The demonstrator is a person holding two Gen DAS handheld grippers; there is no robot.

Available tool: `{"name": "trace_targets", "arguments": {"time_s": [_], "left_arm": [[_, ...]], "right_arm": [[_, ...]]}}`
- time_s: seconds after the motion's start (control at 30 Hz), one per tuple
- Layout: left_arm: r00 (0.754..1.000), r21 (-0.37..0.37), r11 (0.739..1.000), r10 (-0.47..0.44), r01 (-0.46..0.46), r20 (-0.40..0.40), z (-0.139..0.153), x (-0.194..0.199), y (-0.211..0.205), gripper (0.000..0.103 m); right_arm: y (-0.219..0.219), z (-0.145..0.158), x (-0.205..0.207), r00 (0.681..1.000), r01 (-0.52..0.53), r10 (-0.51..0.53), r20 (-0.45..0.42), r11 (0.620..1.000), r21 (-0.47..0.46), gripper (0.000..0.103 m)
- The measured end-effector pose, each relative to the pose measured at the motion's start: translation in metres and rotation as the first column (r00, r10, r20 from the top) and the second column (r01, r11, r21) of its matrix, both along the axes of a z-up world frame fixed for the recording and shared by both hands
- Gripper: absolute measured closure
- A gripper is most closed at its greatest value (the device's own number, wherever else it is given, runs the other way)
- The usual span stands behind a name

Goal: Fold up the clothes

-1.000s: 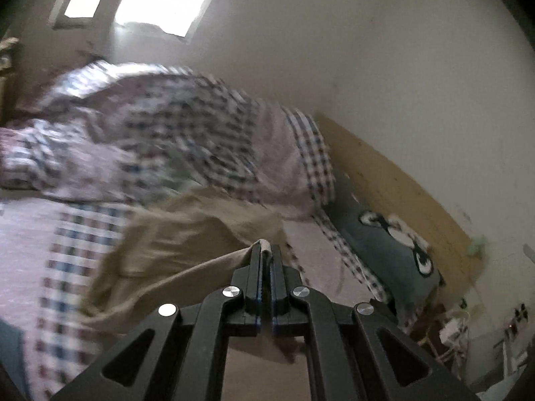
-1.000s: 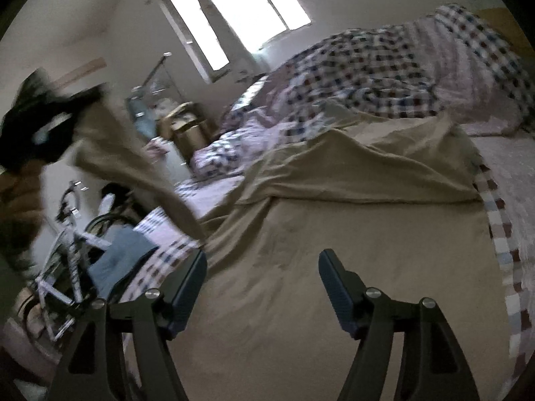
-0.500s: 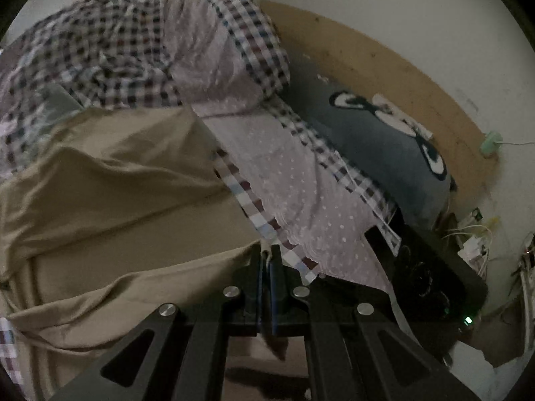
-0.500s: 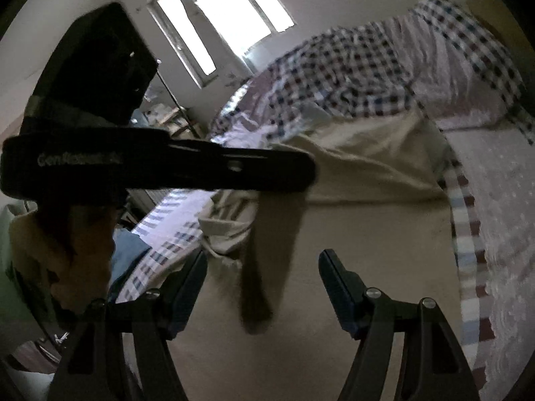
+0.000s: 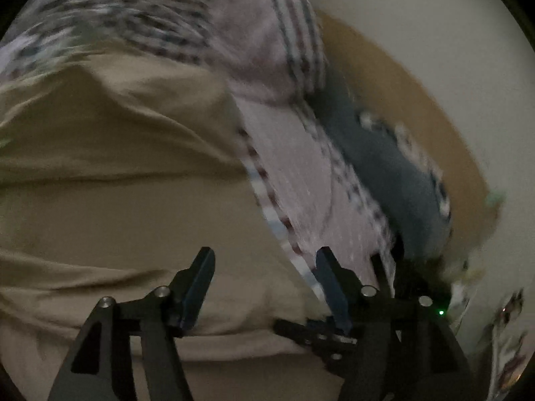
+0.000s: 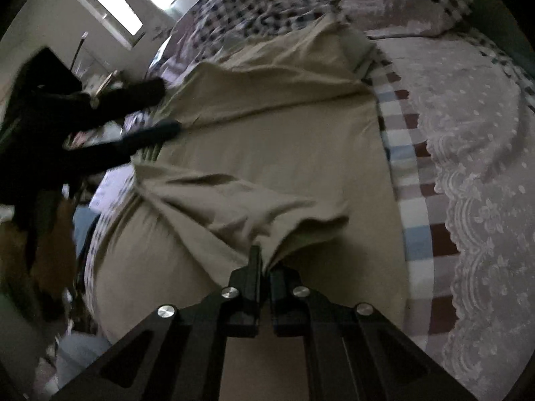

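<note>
Khaki cloth fills the left wrist view, and the big news is the left gripper (image 5: 264,267): half a second ago its fingers were clamped on the khaki garment (image 5: 133,200), now they stand wide apart over it with nothing between them. That corner has been let go, so the cloth lies spread on the bed (image 5: 301,173), and the picture is smeared with motion. Off to the right sit a blue-grey pillow (image 5: 384,167) and a wooden headboard (image 5: 418,107). Over to the right wrist view: the right gripper (image 6: 264,260), spread wide a moment ago, is now pinching a raised fold of the garment (image 6: 267,153) near its front edge, a handover by my reading. A rumpled checked quilt (image 6: 254,10) crowds the far end, hemming in the folding room.
</note>
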State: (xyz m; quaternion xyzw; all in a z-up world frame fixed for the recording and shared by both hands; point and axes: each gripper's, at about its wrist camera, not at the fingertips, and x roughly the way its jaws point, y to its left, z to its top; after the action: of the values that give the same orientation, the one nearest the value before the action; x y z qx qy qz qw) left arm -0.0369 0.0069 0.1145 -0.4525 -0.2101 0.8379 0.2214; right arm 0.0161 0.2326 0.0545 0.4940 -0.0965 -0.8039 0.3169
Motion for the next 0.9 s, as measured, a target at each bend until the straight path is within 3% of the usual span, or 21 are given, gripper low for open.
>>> {"name": "trace_targets", "arguments": {"time_s": [0.07, 0.17, 0.27, 0.4, 0.5, 0.77, 0.9], "left_arm": [[0.993, 0.053, 0.992, 0.117, -0.117, -0.009, -0.001, 0.013, -0.05, 0.028], [0.956, 0.127, 0.949, 0.292, -0.288, -0.012, -0.009, 0.037, -0.124, 0.027], [0.897, 0.193, 0.881, 0.441, -0.432, -0.004, -0.024, 0.06, -0.186, 0.025], [0.828, 0.311, 0.781, 0.559, -0.542, 0.038, -0.057, 0.078, -0.241, 0.025], [0.809, 0.385, 0.73, 0.581, -0.565, 0.085, -0.084, 0.076, -0.262, 0.025], [0.804, 0.408, 0.706, 0.577, -0.579, 0.142, -0.113, 0.048, -0.281, 0.025], [0.79, 0.433, 0.675, 0.59, -0.597, 0.169, -0.118, 0.042, -0.29, 0.025]], "right_arm": [[0.004, 0.002, 0.005, 1.0, -0.023, 0.023, -0.008, 0.999, 0.039, 0.097], [0.008, 0.003, 0.01, 0.999, -0.047, 0.049, -0.016, 0.995, 0.087, 0.095], [0.011, -0.001, 0.015, 0.998, -0.06, 0.062, -0.015, 0.988, 0.145, 0.092], [0.026, -0.003, 0.015, 0.999, -0.029, 0.035, -0.023, 0.978, 0.208, 0.09], [0.037, 0.002, 0.013, 0.997, 0.049, -0.035, -0.068, 0.976, 0.214, 0.085], [0.029, 0.019, 0.006, 0.957, 0.219, -0.181, -0.229, 0.964, 0.153, 0.065], [0.02, 0.017, -0.001, 0.951, 0.229, -0.19, -0.245, 0.963, 0.142, 0.061]]}}
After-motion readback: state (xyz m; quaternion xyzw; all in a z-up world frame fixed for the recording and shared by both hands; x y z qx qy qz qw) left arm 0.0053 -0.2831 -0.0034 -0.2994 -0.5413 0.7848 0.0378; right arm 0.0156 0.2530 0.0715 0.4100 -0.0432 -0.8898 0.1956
